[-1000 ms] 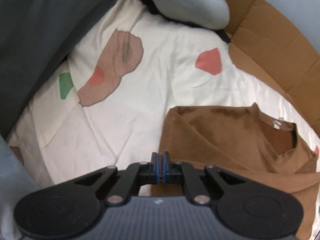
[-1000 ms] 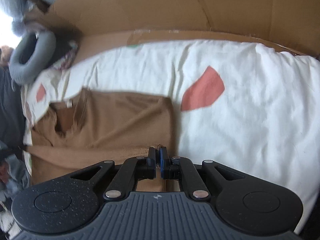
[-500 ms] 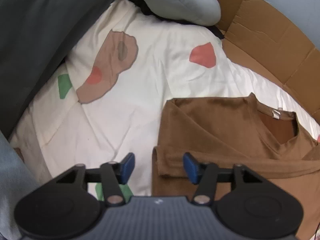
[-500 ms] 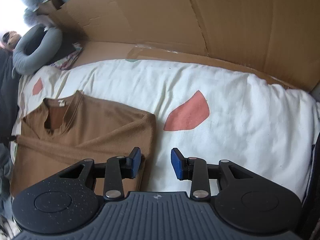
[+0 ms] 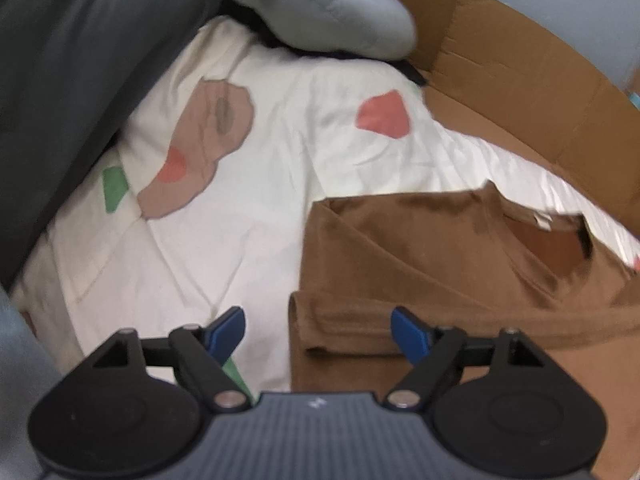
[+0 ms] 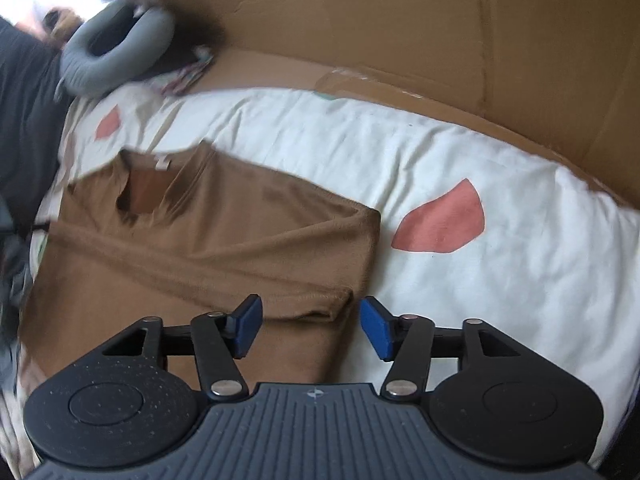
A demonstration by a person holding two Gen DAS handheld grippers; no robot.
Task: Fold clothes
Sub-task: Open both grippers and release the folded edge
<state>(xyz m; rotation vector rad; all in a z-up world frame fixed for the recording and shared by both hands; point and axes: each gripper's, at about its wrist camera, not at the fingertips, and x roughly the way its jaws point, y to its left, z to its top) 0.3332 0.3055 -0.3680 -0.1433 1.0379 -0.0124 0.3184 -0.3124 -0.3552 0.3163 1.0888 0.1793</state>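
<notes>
We have the brown shirt (image 6: 208,248) on the bed (image 6: 500,292) with both sleeves folded in; the left gripper (image 5: 320,330) and right gripper (image 6: 310,326) are opening, gripping nothing. Folding the body remains.

Home bedroom: patterned quilt (image 5: 280,208), grey neck pillow (image 6: 116,56), cardboard (image 6: 400,32) alongside.

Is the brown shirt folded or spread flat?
Partly folded: the shirt has both sleeves turned in across its front, collar still showing.
</notes>
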